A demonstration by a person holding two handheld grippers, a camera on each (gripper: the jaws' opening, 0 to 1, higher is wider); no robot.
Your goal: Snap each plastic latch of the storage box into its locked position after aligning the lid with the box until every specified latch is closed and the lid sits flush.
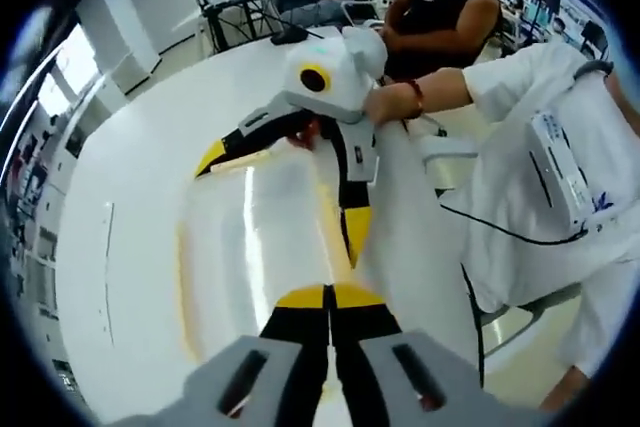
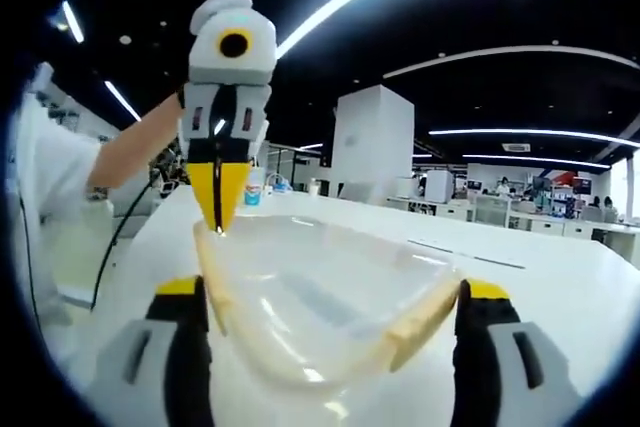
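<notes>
Closed left tongs (image 1: 328,299), yellow-tipped, press their pinched tips on one end of the clear glossy plastic storage box (image 2: 330,302) with pale yellow trim, resting on the white desk (image 2: 560,287). Right tongs (image 2: 328,297) stand spread, straddling the opposite end. Judgement: hold the lid square and press each rounded latch firmly until flush.

Readable text: we find none.
Badge (image 1: 556,162) on the person's white clothing, right of our left fingers: print too blurred to read.
</notes>
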